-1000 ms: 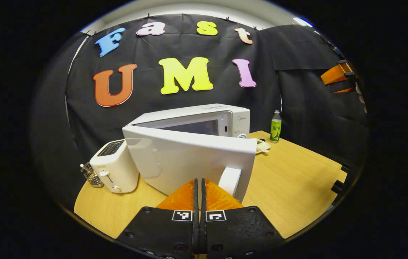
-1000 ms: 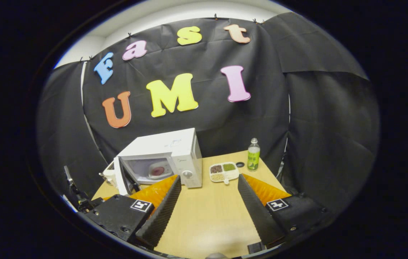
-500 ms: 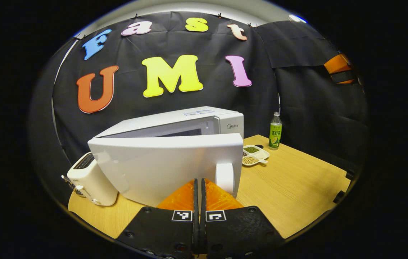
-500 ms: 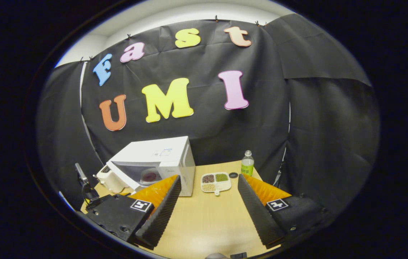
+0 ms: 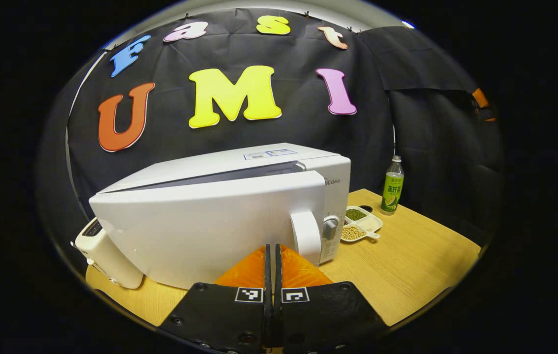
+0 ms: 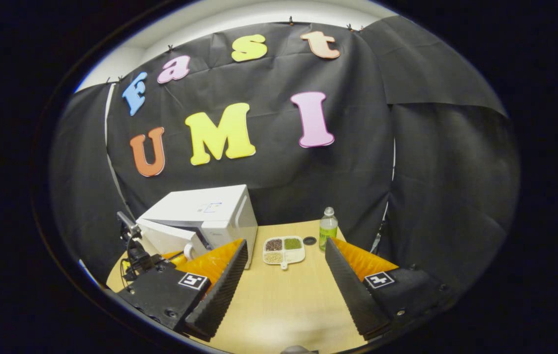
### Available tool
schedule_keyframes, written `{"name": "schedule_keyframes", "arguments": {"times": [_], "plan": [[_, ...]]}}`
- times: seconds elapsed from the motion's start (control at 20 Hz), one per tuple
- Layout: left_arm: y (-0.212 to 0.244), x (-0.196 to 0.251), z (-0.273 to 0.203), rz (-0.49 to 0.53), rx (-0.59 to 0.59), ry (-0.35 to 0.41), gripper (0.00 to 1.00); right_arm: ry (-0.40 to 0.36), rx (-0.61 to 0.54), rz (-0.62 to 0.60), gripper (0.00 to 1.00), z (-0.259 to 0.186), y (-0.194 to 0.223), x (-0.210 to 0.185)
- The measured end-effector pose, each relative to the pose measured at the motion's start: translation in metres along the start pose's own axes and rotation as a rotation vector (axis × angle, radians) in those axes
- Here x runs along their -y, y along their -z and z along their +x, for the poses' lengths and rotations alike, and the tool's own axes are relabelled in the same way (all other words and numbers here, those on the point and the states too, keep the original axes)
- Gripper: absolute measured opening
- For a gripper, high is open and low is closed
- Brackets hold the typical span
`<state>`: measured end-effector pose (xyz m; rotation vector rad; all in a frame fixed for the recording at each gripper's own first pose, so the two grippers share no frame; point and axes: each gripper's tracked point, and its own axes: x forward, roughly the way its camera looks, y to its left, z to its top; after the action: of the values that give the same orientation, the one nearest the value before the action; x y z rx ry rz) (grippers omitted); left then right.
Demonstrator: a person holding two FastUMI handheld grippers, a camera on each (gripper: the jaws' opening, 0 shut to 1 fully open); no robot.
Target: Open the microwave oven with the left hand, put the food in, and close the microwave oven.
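Observation:
The white microwave point(image 5: 279, 157) stands on the wooden table point(image 5: 407, 260), its door point(image 5: 200, 231) swung almost to the body with a narrow gap left at the top. My left gripper point(image 5: 273, 248) is shut, fingertips against the door just left of the white handle point(image 5: 306, 236). The food inside is hidden behind the door. In the right gripper view the microwave point(image 6: 210, 211) sits far left, and my right gripper point(image 6: 286, 243) hangs open above the table with nothing between its fingers.
A white toaster point(image 5: 104, 250) stands left of the microwave. To its right lie a divided dish of beans point(image 5: 361, 225), a small black cap point(image 6: 310, 240) and a green-labelled bottle point(image 5: 392, 187). The table's front and right parts are bare wood.
The microwave door has swung from wide open to nearly closed, with my shut left gripper following it in. The right gripper stayed open and shifted only slightly.

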<state>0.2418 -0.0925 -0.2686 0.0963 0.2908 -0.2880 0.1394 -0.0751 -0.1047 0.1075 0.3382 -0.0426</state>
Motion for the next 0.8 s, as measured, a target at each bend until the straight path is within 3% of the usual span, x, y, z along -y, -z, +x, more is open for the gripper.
{"name": "schedule_keyframes", "arguments": {"times": [0.05, 0.1, 0.15, 0.2, 0.25, 0.3, 0.35, 0.4, 0.45, 0.55, 0.6, 0.65, 0.7, 0.75, 0.8], "plan": [[0.0, -0.001, 0.007, -0.002, -0.012, -0.005, 0.0, -0.002, -0.011, 0.001, 1.0, 0.002, 0.002, 0.003], [0.0, -0.001, 0.013, -0.004, -0.022, -0.012, 0.0, -0.005, -0.018, 0.0, 1.0, 0.006, 0.004, 0.006], [-0.003, -0.002, 0.019, -0.002, -0.02, -0.018, 0.0, -0.005, -0.025, -0.006, 0.92, 0.009, 0.004, 0.009], [-0.006, -0.002, 0.023, 0.002, -0.018, -0.024, 0.0, -0.006, -0.027, -0.011, 0.92, 0.011, 0.005, 0.012], [-0.008, -0.003, 0.028, 0.001, -0.014, -0.029, 0.0, -0.006, -0.031, -0.011, 1.0, 0.014, 0.006, 0.015], [-0.011, -0.007, 0.03, 0.002, -0.016, -0.047, 0.0, -0.012, -0.036, -0.007, 0.92, 0.018, 0.006, 0.016], [-0.01, -0.007, 0.031, -0.006, -0.017, -0.049, 0.0, -0.017, -0.043, -0.001, 1.0, 0.02, 0.007, 0.016], [-0.01, -0.006, 0.032, -0.009, -0.018, -0.047, 0.0, -0.02, -0.047, -0.002, 1.0, 0.024, 0.008, 0.017], [-0.009, -0.005, 0.032, -0.007, -0.02, -0.047, 0.0, -0.023, -0.048, -0.005, 0.92, 0.027, 0.007, 0.018], [-0.01, -0.007, 0.032, 0.007, -0.024, -0.055, 0.0, -0.034, -0.051, -0.009, 0.92, 0.032, 0.007, 0.016], [-0.01, -0.007, 0.033, 0.015, -0.024, -0.06, 0.1, -0.04, -0.052, -0.01, 1.0, 0.034, 0.007, 0.014], [-0.011, -0.009, 0.035, 0.019, -0.021, -0.064, 0.0, -0.047, -0.054, -0.009, 1.0, 0.036, 0.007, 0.012], [-0.013, -0.008, 0.04, 0.018, -0.013, -0.062, 0.0, -0.054, -0.055, -0.006, 0.92, 0.037, 0.008, 0.009], [-0.006, -0.008, 0.04, -0.001, -0.065, -0.07, 0.0, -0.06, -0.059, -0.004, 0.92, 0.039, 0.008, 0.007], [-0.011, -0.008, 0.039, -0.015, -0.04, -0.069, 0.0, -0.067, -0.061, -0.003, 0.91, 0.039, 0.008, 0.004]]}}
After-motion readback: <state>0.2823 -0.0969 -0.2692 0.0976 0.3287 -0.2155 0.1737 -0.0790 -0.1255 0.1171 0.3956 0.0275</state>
